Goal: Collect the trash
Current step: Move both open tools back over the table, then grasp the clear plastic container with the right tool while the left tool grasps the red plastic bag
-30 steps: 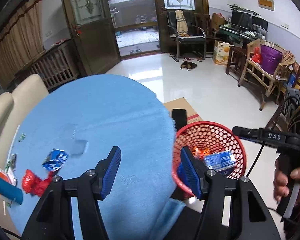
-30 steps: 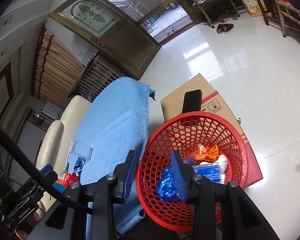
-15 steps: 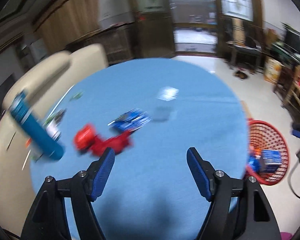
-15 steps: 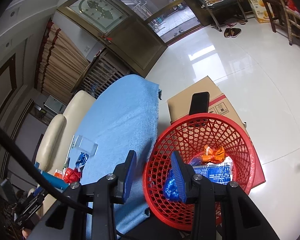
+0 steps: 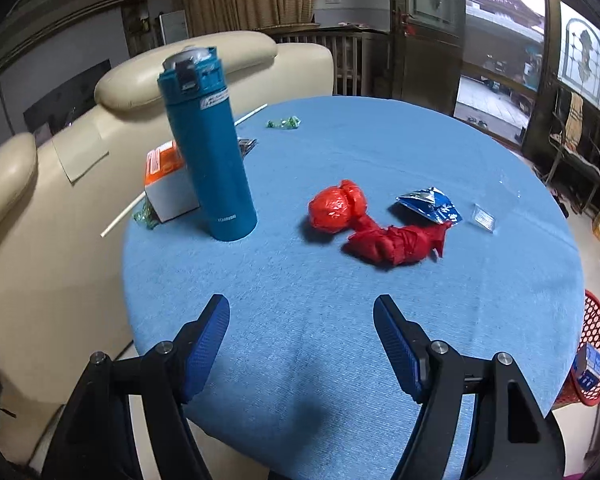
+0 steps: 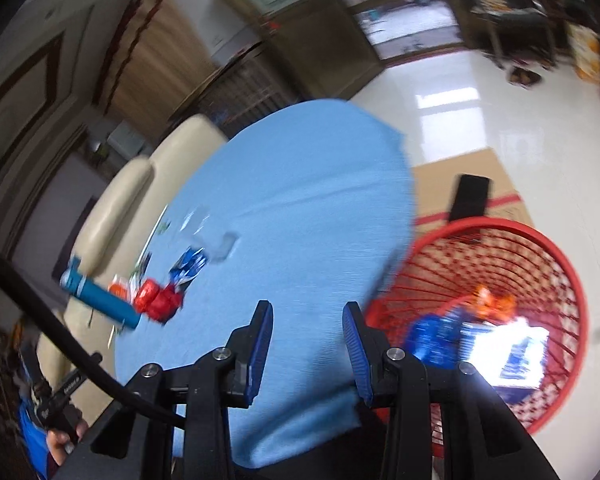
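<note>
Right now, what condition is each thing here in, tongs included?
Left tongs: open, empty, above the table.
Right tongs: narrow gap, nothing between.
Teal flask: upright, lid closed.
Red wrappers: crumpled, lying on the blue cloth.
Blue packet: torn, flat beside them.
Red basket: on the floor, partly filled with trash.

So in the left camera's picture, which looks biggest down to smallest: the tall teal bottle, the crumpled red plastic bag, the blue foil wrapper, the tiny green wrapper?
1. Tall teal bottle
2. Crumpled red plastic bag
3. Blue foil wrapper
4. Tiny green wrapper, which lies farthest away, so it may look smaller than it is.
</note>
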A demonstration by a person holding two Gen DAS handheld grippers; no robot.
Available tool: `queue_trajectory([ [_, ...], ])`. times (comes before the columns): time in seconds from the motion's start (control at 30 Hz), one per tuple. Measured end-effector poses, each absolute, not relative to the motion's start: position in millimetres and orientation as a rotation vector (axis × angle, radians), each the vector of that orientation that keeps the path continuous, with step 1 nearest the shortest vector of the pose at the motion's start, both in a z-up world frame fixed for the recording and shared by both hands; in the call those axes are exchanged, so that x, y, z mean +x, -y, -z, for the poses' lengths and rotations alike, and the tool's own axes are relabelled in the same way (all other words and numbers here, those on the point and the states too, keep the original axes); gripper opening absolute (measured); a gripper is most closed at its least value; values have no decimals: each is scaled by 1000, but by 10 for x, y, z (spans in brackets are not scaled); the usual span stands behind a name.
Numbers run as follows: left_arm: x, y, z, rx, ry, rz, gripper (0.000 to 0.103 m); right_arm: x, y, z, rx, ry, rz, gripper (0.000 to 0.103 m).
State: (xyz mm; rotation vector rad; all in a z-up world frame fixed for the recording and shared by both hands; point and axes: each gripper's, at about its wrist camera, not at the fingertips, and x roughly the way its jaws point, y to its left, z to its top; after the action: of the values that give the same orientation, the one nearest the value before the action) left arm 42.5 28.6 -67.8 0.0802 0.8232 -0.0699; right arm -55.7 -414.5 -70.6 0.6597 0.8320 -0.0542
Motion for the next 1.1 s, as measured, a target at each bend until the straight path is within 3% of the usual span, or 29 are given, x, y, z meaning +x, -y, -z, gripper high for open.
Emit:
queue_trajectory([
  [0.57,899,-421,809,45,-822,98,75,894,2974,757,498,-958,-126,40],
  [0.6,943,-408,781,48,-813,103,75,967,2973,739,509,-955,-128,41],
  [0.63,992,-388,754,51,-804,108,75,1068,2942,715,513,-950,-126,55],
  [0.7,1090,-340,717,60,-796,122,75,1214,2904,665,513,-934,-119,63],
  [0.9,1493,-143,675,75,-812,182,75,1710,2816,611,470,-904,-46,63],
  [1.1,1803,64,660,122,-834,285,75,1951,2748,691,244,-909,-175,67],
])
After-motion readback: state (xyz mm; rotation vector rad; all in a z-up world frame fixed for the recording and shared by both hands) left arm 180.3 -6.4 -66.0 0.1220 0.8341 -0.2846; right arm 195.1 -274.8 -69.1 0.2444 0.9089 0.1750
